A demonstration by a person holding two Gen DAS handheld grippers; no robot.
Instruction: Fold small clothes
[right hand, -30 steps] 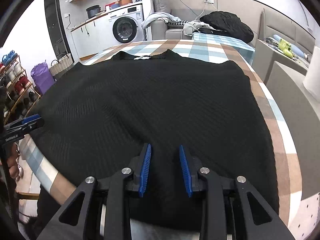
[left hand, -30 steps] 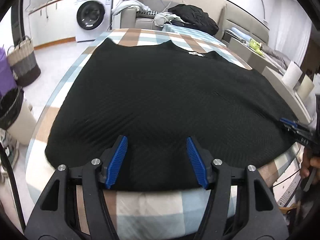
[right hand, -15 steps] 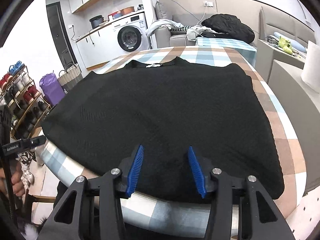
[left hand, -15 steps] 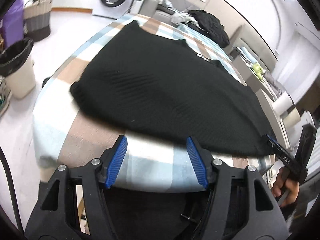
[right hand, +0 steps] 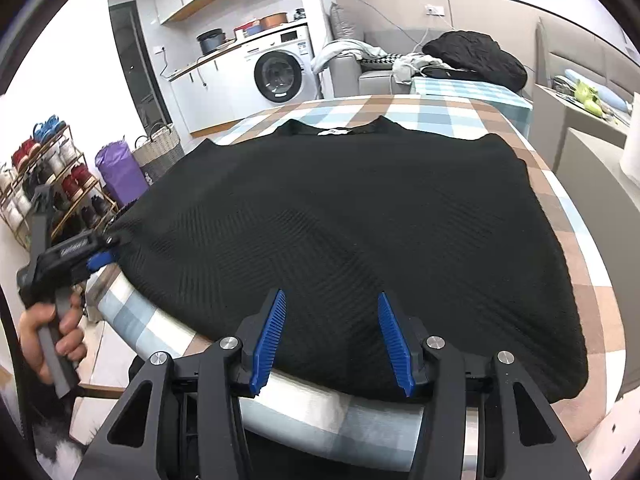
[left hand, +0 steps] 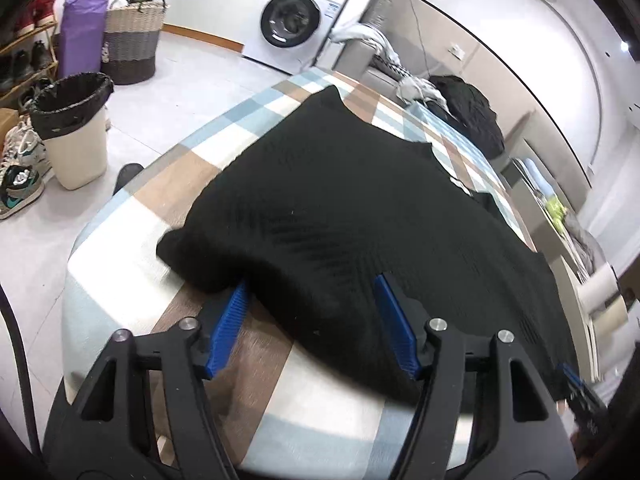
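A black ribbed knit sweater (right hand: 352, 220) is spread flat on a surface covered by a blue, brown and white checked cloth (left hand: 132, 220), neckline at the far end, so its edges can be reached for folding. The left gripper (left hand: 312, 320) is held with fingers spread around the near left corner of the hem, which lies between them, apparently ready to be pinched. The right gripper (right hand: 332, 336) is held with fingers spread over the near hem, nothing yet gripped.
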